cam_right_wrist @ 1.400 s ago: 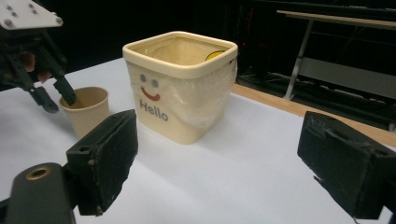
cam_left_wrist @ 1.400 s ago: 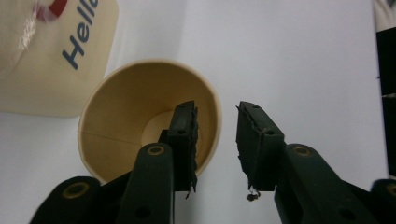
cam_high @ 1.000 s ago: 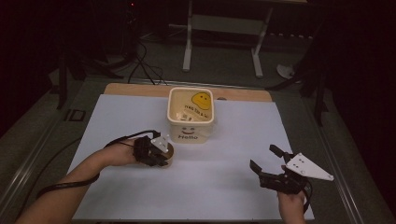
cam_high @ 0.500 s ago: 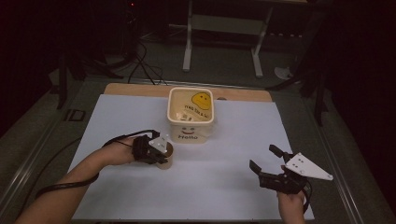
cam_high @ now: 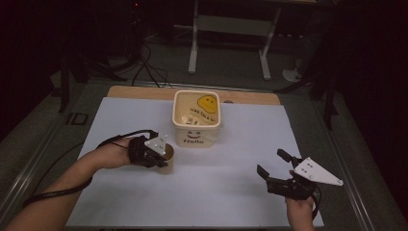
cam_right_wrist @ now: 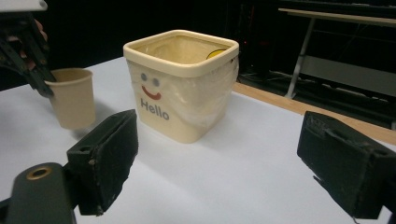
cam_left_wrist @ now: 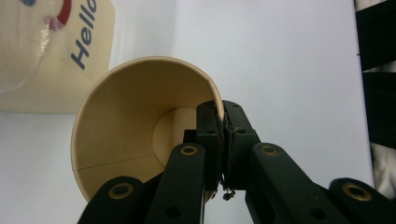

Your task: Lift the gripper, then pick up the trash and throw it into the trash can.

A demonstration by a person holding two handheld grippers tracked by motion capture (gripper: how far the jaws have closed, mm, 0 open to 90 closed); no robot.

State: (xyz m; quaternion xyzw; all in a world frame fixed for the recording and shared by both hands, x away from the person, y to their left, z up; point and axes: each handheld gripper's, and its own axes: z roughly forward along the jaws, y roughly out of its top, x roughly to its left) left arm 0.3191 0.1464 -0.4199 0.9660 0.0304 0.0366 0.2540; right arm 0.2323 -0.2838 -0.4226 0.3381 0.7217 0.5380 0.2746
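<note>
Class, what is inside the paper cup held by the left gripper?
The paper cup looks empty: bare wall and bottom. The left gripper pinches its rim, hiding part of the bottom.

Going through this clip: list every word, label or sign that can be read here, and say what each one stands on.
"Hello": printed in dark blue on the front wall of the cream bin, under a drawn smiley face with a red mouth.
Inside the bin, next to a yellow smiley, a line of dark print: too small and blurred to read.
Paper cup, pinched at its rim by the left tongs: no text visible.
</note>
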